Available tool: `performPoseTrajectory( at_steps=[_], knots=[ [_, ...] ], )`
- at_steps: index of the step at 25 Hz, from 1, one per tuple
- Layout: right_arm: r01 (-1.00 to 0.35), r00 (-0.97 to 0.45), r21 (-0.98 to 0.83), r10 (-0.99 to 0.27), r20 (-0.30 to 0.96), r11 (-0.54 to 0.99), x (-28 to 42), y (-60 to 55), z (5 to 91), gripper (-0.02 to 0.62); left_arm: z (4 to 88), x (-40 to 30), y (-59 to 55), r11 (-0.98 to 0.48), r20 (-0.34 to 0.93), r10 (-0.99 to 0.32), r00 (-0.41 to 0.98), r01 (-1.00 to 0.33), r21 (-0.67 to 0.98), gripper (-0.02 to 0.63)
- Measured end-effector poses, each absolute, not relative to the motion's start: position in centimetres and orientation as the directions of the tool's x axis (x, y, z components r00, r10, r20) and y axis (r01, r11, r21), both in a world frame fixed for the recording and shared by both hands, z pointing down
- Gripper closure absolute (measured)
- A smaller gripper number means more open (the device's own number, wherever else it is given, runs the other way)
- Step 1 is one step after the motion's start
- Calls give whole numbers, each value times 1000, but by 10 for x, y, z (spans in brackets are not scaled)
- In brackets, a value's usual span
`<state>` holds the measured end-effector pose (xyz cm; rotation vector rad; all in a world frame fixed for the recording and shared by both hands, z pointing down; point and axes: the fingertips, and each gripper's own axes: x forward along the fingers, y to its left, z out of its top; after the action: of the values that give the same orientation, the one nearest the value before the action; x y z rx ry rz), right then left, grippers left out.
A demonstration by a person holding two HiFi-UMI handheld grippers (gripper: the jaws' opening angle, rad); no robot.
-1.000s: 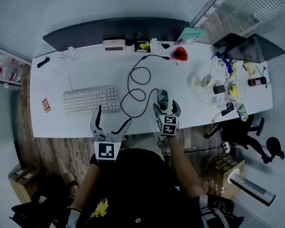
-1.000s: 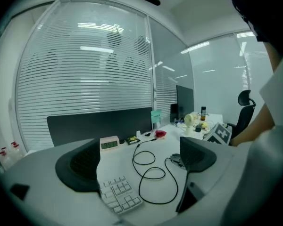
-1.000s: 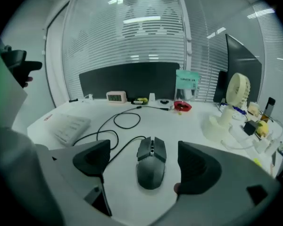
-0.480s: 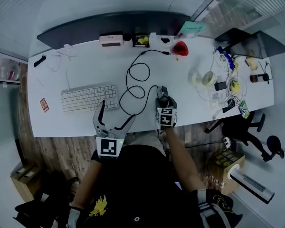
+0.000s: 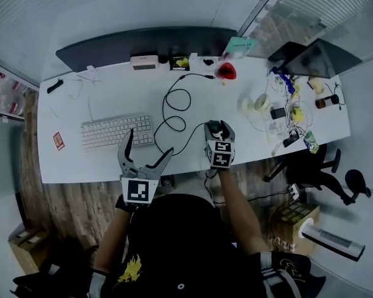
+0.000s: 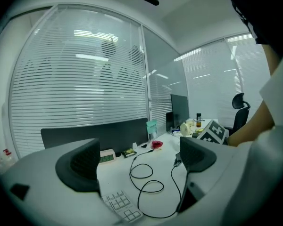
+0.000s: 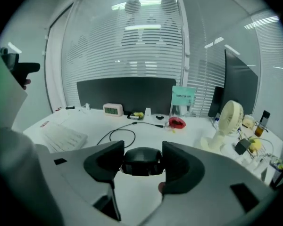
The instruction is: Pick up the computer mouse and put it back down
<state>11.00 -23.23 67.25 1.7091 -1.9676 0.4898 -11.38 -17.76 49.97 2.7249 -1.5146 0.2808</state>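
A black computer mouse [image 7: 141, 162] sits between the pads of my right gripper [image 7: 140, 167]. The jaws are closing and press on its two sides, and the mouse hangs a little above the white desk [image 5: 74, 166]. In the head view that gripper [image 5: 218, 128] is near the desk's front edge, with the mouse [image 5: 216, 126] showing between its fingertips. The mouse's black cable [image 5: 171, 115] runs in loops toward the back of the desk. My left gripper [image 5: 149, 143] is open and holds nothing, hovering over the front edge by the keyboard [image 5: 117, 131]. In its own view the left gripper [image 6: 137, 161] frames only the cable [image 6: 148, 187].
At the desk's back stand a dark partition [image 5: 143, 42], a small clock [image 5: 144, 61] and a red object [image 5: 225, 71]. A white fan [image 7: 228, 119], bottles and small clutter fill the right end. An office chair [image 5: 326, 166] stands off the desk's right.
The right gripper's jaws have closed on the mouse and lifted it off the desk. The left gripper has risen slightly and stays open.
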Motion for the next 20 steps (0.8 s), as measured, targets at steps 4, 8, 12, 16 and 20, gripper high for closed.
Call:
performPoseTrajectory(
  at_steps=[4,8,12,16,20],
  knots=[
    [-983,-124,59,-870,477,172,104,-229,612,325,475,-119,-165,-527,94,-849,520,-846,-77,78],
    [-976,-162,81,-924,347,201,94,-231,535,325,450,-128,-160,-537,51,-843,535,-835,-115,78],
    [-966,-207,109,-957,202,232,83,-232,451,327,413,-142,-160,-518,15,-852,524,-837,-175,78],
    [-958,-242,143,-969,57,247,72,-230,366,327,376,-159,-163,-488,38,-870,492,-846,-216,78],
    [-947,-271,198,-960,-77,251,63,-229,287,327,331,-169,-168,-455,-52,-876,479,-857,-244,78]
  ],
)
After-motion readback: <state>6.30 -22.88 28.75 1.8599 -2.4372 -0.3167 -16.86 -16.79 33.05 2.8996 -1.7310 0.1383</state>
